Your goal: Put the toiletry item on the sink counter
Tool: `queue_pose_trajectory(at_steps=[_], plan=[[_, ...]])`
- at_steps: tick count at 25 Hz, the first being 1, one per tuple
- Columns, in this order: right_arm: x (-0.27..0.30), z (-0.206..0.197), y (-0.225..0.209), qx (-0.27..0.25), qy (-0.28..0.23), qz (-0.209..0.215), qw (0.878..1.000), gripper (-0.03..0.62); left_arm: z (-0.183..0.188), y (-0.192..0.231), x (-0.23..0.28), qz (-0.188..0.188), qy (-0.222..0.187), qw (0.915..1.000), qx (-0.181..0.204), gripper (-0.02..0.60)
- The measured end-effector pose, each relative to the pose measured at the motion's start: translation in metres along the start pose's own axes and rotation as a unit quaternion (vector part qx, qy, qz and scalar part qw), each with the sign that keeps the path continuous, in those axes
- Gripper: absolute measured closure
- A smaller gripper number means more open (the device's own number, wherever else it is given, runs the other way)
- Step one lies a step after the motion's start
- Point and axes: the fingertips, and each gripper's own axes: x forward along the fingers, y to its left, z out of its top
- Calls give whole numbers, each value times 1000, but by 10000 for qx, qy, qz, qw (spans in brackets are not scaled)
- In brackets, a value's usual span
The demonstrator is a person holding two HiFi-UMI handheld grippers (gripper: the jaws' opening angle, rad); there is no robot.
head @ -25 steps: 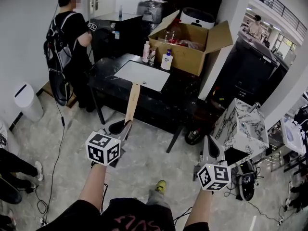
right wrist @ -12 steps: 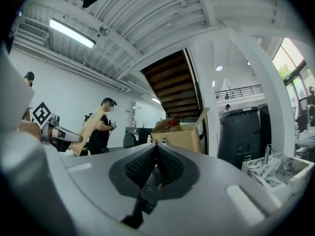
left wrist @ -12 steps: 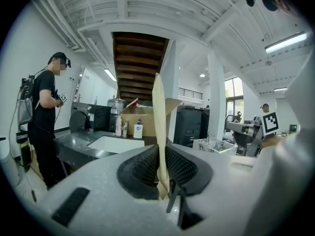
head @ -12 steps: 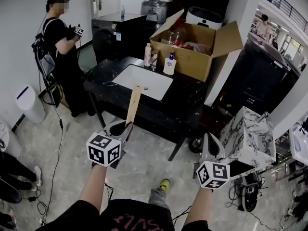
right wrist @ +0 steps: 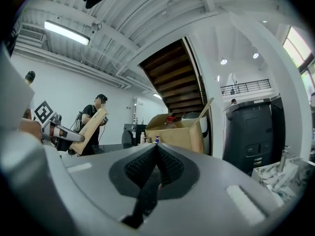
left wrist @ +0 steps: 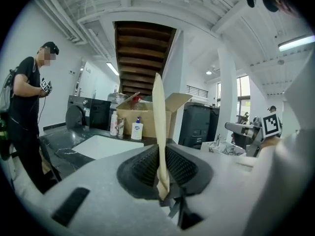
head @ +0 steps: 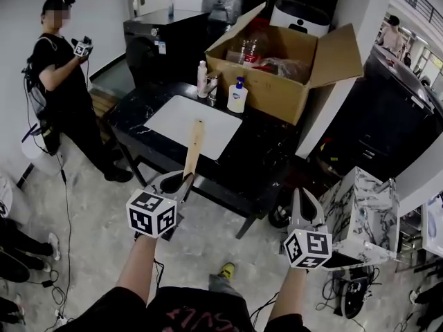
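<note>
A long flat strip of pale wood (head: 194, 147) sticks forward from my left gripper (head: 181, 180), which is shut on its near end. In the left gripper view the strip (left wrist: 159, 132) stands edge-on between the ribbed pads (left wrist: 145, 163) of that gripper (left wrist: 160, 154). Its far end hangs over the front of the black marble sink counter (head: 263, 144), by the white basin (head: 188, 124). My right gripper (head: 302, 209) is shut with nothing in it, short of the counter's right end; its view shows the same gripper (right wrist: 156, 149) closed and the strip (right wrist: 88, 124) at the left.
An open cardboard box (head: 277, 81) stands at the counter's back, with a blue-pump soap bottle (head: 237, 95) and a pink bottle (head: 201, 79) before it. A person in black (head: 59, 81) stands left. A marbled white box (head: 360, 206) sits on the floor right, a dark appliance (head: 156, 43) behind.
The counter has come nearer and sits lower in the head view, so the strip's tip now overlaps its front edge. The person in black has shifted left. Both grippers keep their hold.
</note>
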Motion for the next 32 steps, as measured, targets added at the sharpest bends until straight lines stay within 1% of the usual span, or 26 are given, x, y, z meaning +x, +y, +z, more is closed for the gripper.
queue_pose_trajectory(at_steps=[7,10,13,17,20,24,32], plan=[[70,-5,-66,8,94,137,9999,584,19,-1,85,147,49,9999,-46,537],[91,-4,-89,19,92,175,9998,583,24,-5,113,181,94,9998,-12,537],[106,-4,-104,50,100,195,9997,583,30,-6,133,194,133,9997,-56,537],[120,-6,-116,114,128,176,9997,584,35,-5,151,194,155,9997,-88,537],[127,-7,-122,140,125,132,9997,583,39,-4,164,125,160,9998,-79,537],[135,-4,-125,127,76,0,9999,583,47,-5,180,-75,169,9998,87,537],[147,1,-126,129,-44,-263,9996,592,44,-2,206,-483,335,9982,88,537]])
